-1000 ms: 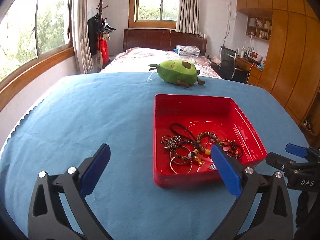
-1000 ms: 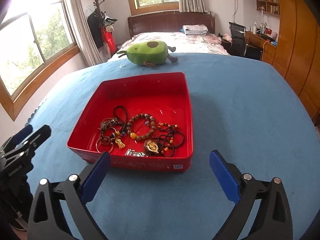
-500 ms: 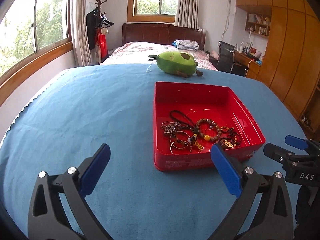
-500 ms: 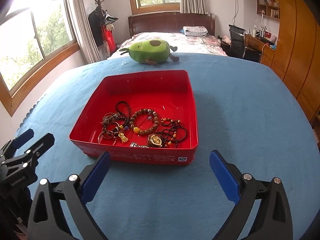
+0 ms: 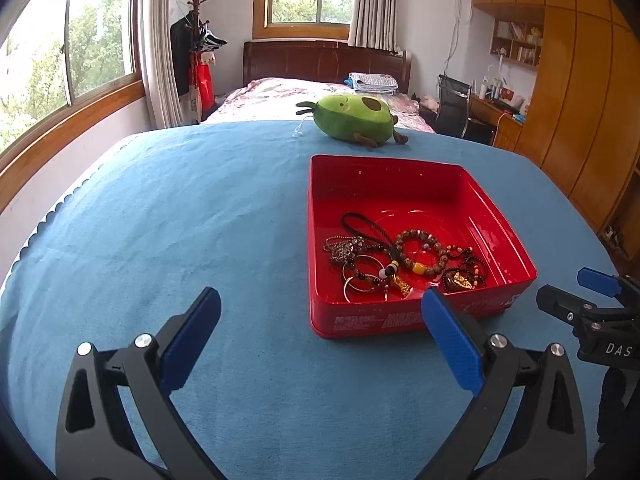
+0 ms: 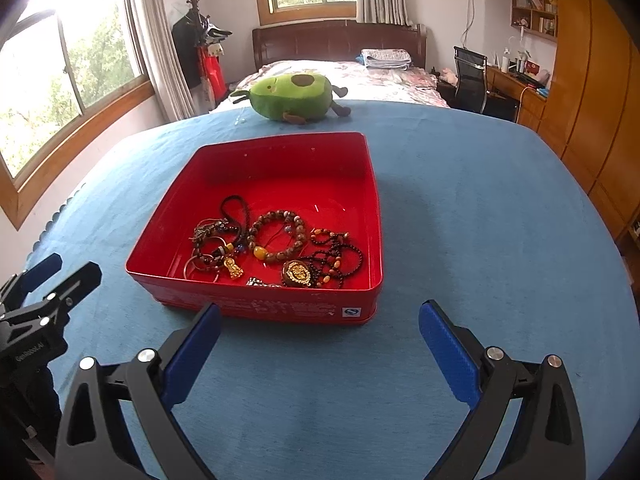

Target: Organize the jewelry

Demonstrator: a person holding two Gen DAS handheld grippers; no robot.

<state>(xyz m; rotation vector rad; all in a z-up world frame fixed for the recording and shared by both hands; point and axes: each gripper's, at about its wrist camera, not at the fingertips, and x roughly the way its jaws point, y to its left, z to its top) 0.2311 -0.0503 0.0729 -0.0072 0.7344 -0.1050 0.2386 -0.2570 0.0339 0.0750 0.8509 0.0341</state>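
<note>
A red tin tray (image 5: 504,216) (image 6: 372,184) stands on the blue tablecloth and holds a heap of jewelry: a brown bead bracelet (image 5: 424,250) (image 6: 280,236), metal rings (image 5: 362,280), a gold pendant (image 6: 298,274) and dark bead strings (image 6: 340,258). My left gripper (image 5: 320,320) is open and empty, hovering before the tray's near left corner. My right gripper (image 6: 320,332) is open and empty, just in front of the tray's near wall. Each gripper shows at the edge of the other's view.
A green avocado plush toy (image 5: 354,120) (image 6: 296,96) lies on the cloth behind the tray. The blue cloth (image 5: 160,220) stretches wide to the left and right of the tray. A bed, a desk and wooden cupboards stand beyond the table.
Both grippers have drawn back and risen from the tray, so it sits farther ahead in both views. Both stay open and empty.
</note>
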